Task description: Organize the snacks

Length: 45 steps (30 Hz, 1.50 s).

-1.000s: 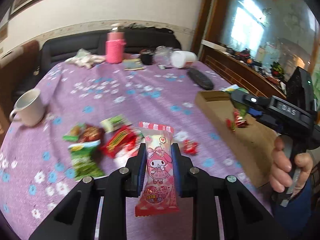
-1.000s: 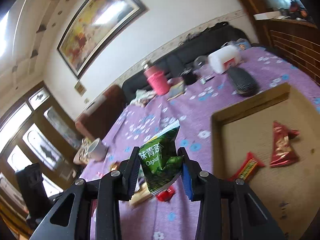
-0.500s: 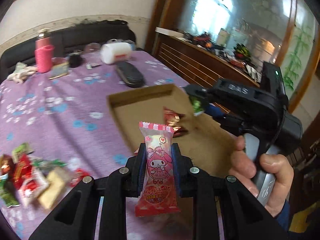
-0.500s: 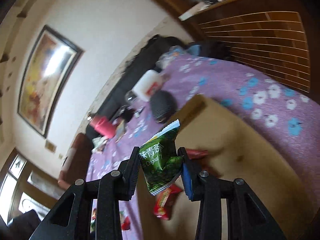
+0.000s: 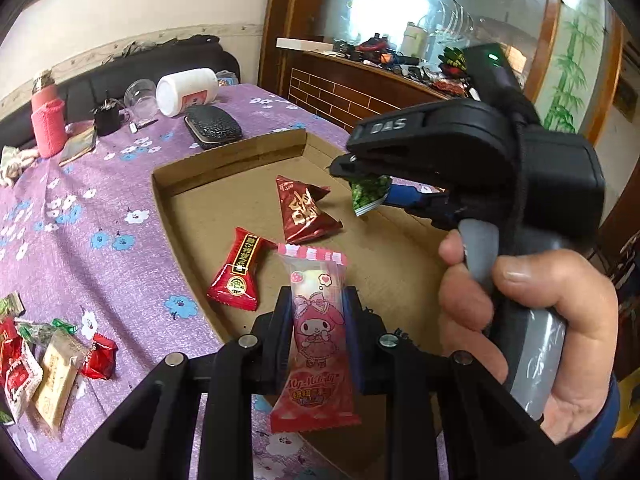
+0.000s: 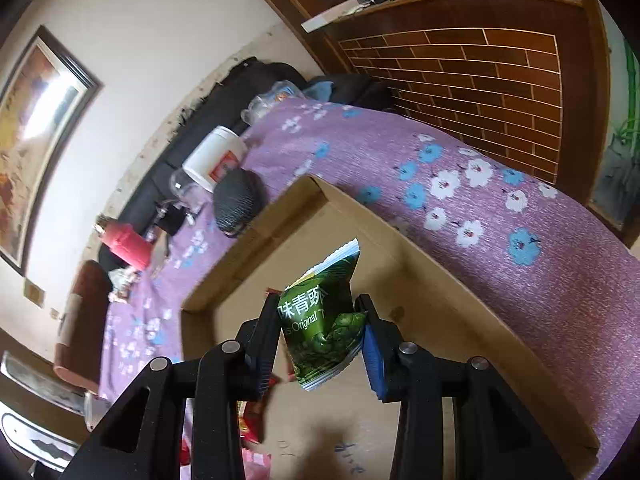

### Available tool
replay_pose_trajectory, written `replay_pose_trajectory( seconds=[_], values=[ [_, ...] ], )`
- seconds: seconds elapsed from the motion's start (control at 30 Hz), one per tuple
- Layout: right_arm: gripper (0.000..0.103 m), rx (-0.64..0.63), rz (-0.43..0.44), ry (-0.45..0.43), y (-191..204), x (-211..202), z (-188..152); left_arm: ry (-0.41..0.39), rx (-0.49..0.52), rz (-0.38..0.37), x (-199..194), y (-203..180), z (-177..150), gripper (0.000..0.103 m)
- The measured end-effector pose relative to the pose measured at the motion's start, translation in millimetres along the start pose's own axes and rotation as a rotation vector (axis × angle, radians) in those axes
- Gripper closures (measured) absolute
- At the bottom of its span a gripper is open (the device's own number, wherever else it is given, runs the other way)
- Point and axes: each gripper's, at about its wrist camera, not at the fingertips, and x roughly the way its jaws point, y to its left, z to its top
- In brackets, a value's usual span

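Left wrist view: the left gripper (image 5: pixel 316 332) is clamped on a pink candy packet (image 5: pixel 316 344) printed with a cartoon rabbit; both pads press the packet's sides, and it stands upright between them. The packet is held above the near part of a shallow cardboard tray (image 5: pixel 224 164), which rests on a purple floral tablecloth (image 5: pixel 80 216). Inside the tray lie a dark red triangular packet (image 5: pixel 304 212) and, nearer the gripper, a red rectangular packet (image 5: pixel 240 272), close together but apart. To the right, a hand (image 5: pixel 536 320) grips the grey handle of the right gripper (image 5: pixel 370 190), which pinches a green snack packet (image 5: pixel 370 196) above the tray. A pile of loose snacks (image 5: pixel 48 356) lies on the cloth at lower left, outside the tray. A black case (image 5: pixel 212 126) lies beyond the tray's far wall.

Right wrist view: the right gripper (image 6: pixel 322 336) is closed on the green snack packet (image 6: pixel 324 320), tilted, with both pads against its sides. It hangs over the tray (image 6: pixel 460 256) interior. Red wrappers show behind the left finger, largely hidden.
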Motion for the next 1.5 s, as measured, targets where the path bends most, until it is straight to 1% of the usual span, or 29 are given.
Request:
replay_pose_trajectory(
  seconds=[0.13,0.37,0.97,1.5],
  values=[
    [0.063,-0.002,-0.035,0.035,-2,9,-3,0.016,0.001,-0.005,3,-1,-2,0.08],
    [0.063,-0.016,-0.045,0.048,0,12,-5,0.036,-0.01,-0.01,10,1,-3,0.08],
    [0.061,-0.03,-0.055,0.051,6,13,-9,0.048,-0.018,-0.002,13,4,-4,0.08],
    [0.058,-0.033,-0.062,0.026,8,6,-9,0.049,-0.02,-0.002,13,4,-4,0.08]
  ],
)
